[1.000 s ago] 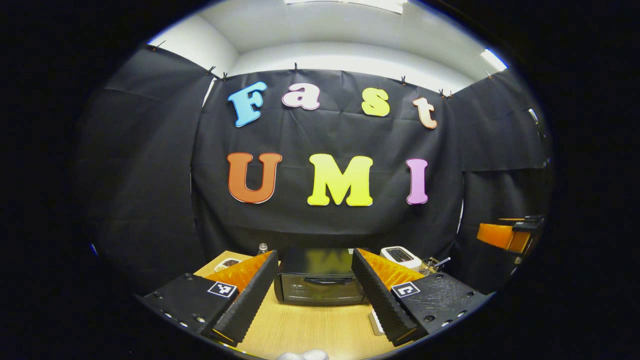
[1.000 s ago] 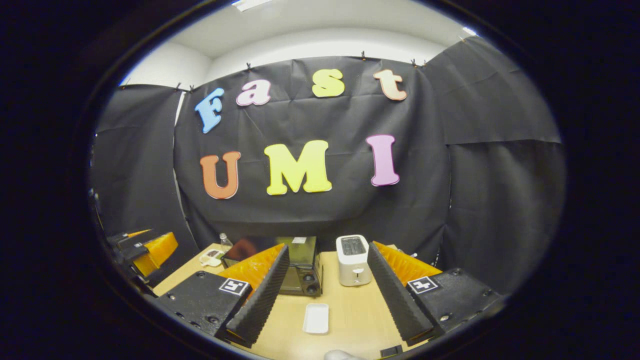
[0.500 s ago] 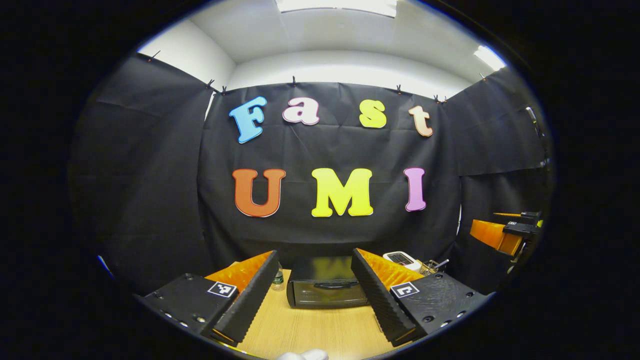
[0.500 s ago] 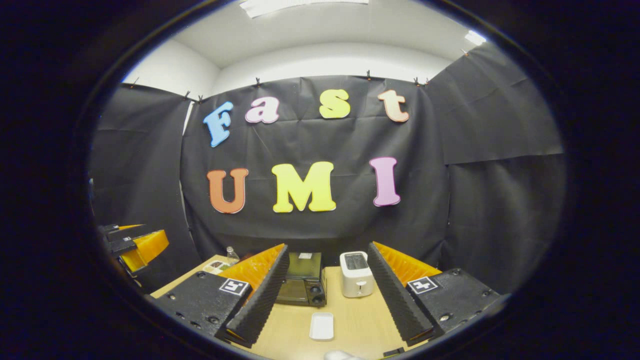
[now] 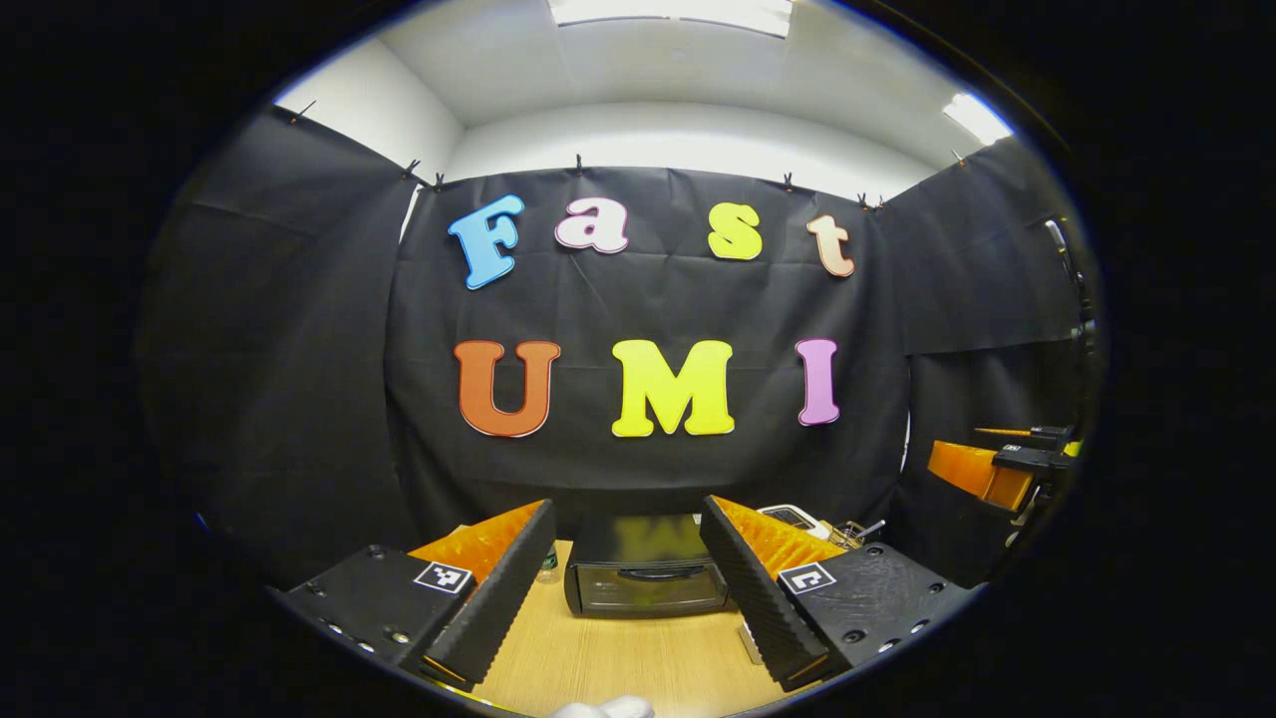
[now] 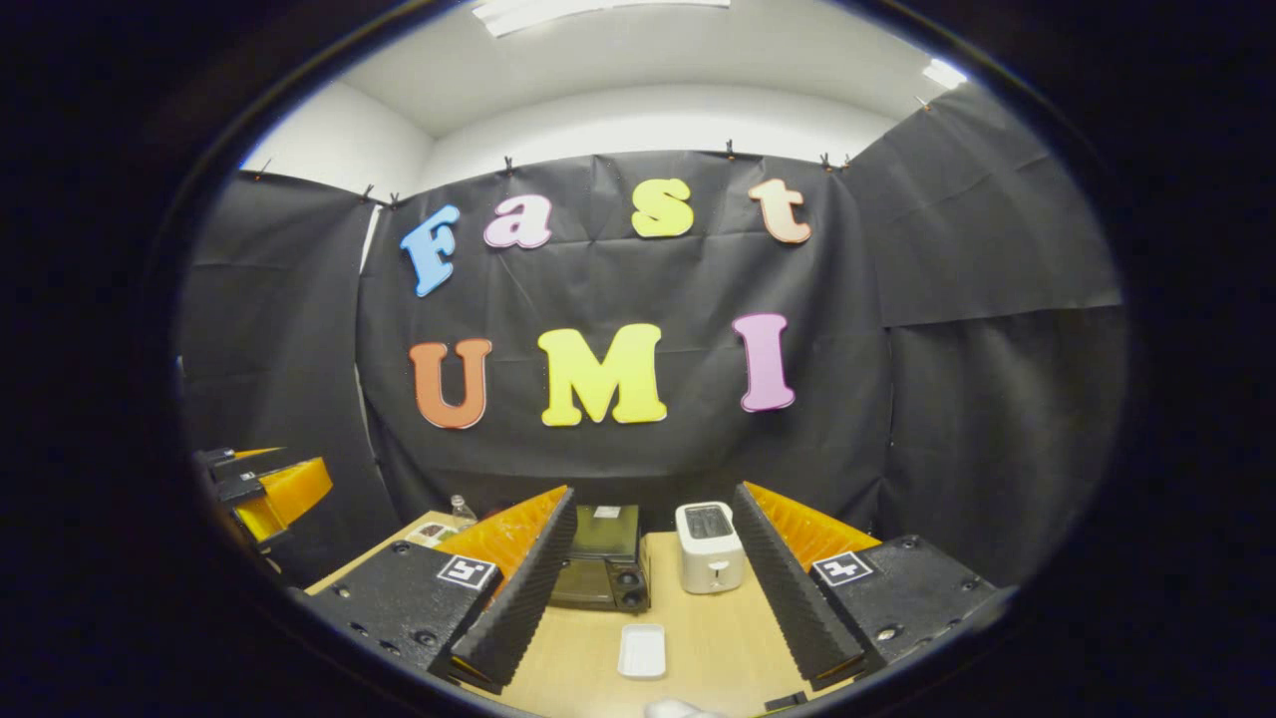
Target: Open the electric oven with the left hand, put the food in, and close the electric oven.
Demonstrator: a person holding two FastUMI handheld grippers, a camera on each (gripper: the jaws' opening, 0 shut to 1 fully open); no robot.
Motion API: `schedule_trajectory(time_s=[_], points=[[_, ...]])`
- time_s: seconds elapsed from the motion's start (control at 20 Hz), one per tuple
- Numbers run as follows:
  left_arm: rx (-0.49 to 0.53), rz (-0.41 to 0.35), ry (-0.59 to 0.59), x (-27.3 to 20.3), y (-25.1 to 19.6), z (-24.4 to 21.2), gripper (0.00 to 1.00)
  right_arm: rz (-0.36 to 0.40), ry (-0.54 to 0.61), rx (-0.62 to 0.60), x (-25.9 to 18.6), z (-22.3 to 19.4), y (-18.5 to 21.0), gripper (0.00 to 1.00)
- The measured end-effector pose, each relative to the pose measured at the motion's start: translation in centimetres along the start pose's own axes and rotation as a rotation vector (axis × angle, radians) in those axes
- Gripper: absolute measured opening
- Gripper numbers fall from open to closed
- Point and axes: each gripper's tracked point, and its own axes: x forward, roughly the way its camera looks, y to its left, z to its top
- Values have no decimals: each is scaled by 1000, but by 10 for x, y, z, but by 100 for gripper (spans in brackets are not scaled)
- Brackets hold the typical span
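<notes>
A black electric oven (image 5: 643, 573) stands at the back of the wooden table (image 5: 618, 668), its door shut and the handle across the top of the door. My left gripper (image 5: 626, 583) is open, held well in front of the oven, which sits framed between its fingers. In the right gripper view the oven (image 6: 603, 563) appears partly behind the left finger. My right gripper (image 6: 648, 588) is open too, with nothing in it. A small white tray (image 6: 641, 650) lies on the table in front of it.
A white toaster (image 6: 709, 546) stands to the right of the oven. A small bottle (image 6: 461, 510) and a dish (image 6: 431, 533) sit at the table's far left. The other gripper (image 5: 1002, 469) hangs at the right edge of the left gripper view.
Both views tilted upward during the first half second, so the table things dropped lower in frame, then held nearly still. Both grippers stayed open.
</notes>
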Motion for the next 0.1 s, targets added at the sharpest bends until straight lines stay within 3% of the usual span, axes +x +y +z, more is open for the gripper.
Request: schedule_trajectory(time_s=[0.05,0.1], points=[[-1,-1,0,1,-1,0,96,3,2,9,0,0,1,100],[-2,-3,-1,0,-2,1,96,10,-4,15,1,2,3,89]])
